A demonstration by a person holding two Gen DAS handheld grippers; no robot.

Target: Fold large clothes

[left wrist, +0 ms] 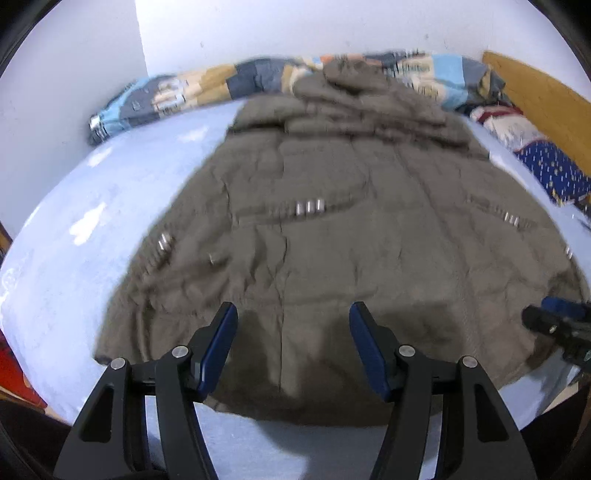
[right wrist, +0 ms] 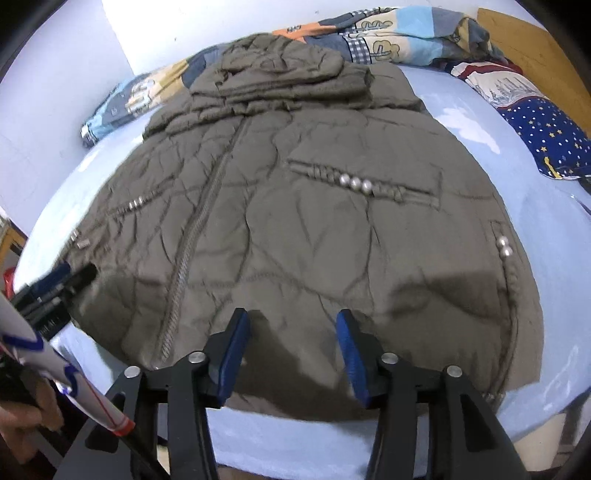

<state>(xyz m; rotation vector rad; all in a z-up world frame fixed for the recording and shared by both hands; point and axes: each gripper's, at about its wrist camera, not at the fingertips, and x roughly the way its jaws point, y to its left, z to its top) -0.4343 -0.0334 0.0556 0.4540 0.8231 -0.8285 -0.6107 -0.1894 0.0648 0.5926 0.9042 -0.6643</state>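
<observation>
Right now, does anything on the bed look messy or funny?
Yes. The brown coat lies flat and zipped, but its top end is bunched in a wrinkly heap. Behind it, the patchwork blanket is crumpled against the wall. Nothing looks torn or spilled.

Bed (right wrist: pixel 461 122) covered by a pale blue sheet

A brown padded coat (right wrist: pixel 295 221) is spread flat at its middle; a patchwork quilt (right wrist: pixel 388 33) is bunched along the far edge; a starred blue cloth (right wrist: pixel 546 136) is laid at the right.
</observation>
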